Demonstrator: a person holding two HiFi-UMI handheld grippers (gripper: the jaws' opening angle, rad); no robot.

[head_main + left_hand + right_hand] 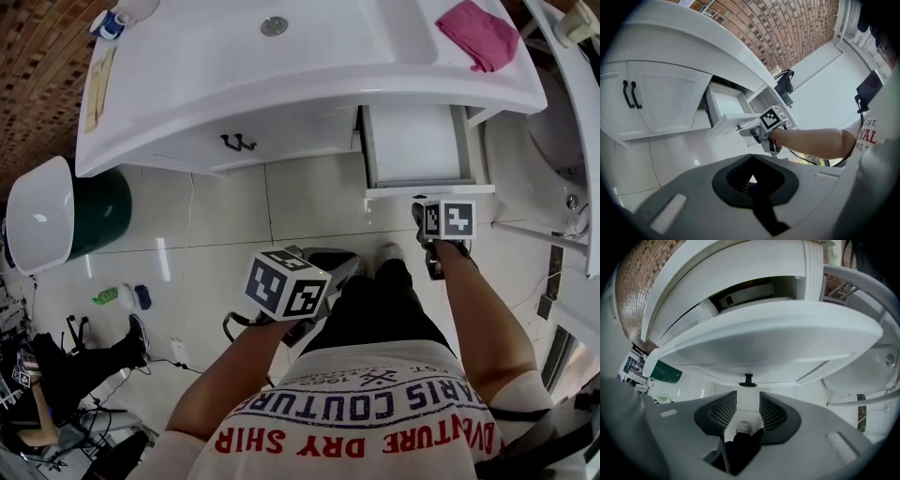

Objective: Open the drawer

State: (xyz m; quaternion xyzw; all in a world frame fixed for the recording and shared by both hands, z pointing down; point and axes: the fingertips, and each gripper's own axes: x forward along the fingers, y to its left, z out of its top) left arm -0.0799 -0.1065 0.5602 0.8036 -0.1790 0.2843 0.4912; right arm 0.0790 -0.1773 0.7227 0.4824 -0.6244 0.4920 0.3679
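Observation:
The white drawer (417, 141) in the vanity stands pulled out, its inside bare; it also shows in the left gripper view (726, 101). My right gripper (424, 214) hangs just in front of the drawer's front panel (764, 343) and points steeply down. Its jaws stand open, and the small black handle (748, 380) sits just beyond the fingertips with nothing between the pads (723, 409). My left gripper (337, 265) is held low over the floor tiles, away from the vanity. Its pads (740, 180) meet around nothing.
A pink cloth (478, 33) lies on the vanity top beside the sink drain (274, 25). Left of the drawer are cabinet doors with black handles (238, 142). A green bin (98, 211) with a white lid stands at the left, and white fixtures (553, 122) crowd the right.

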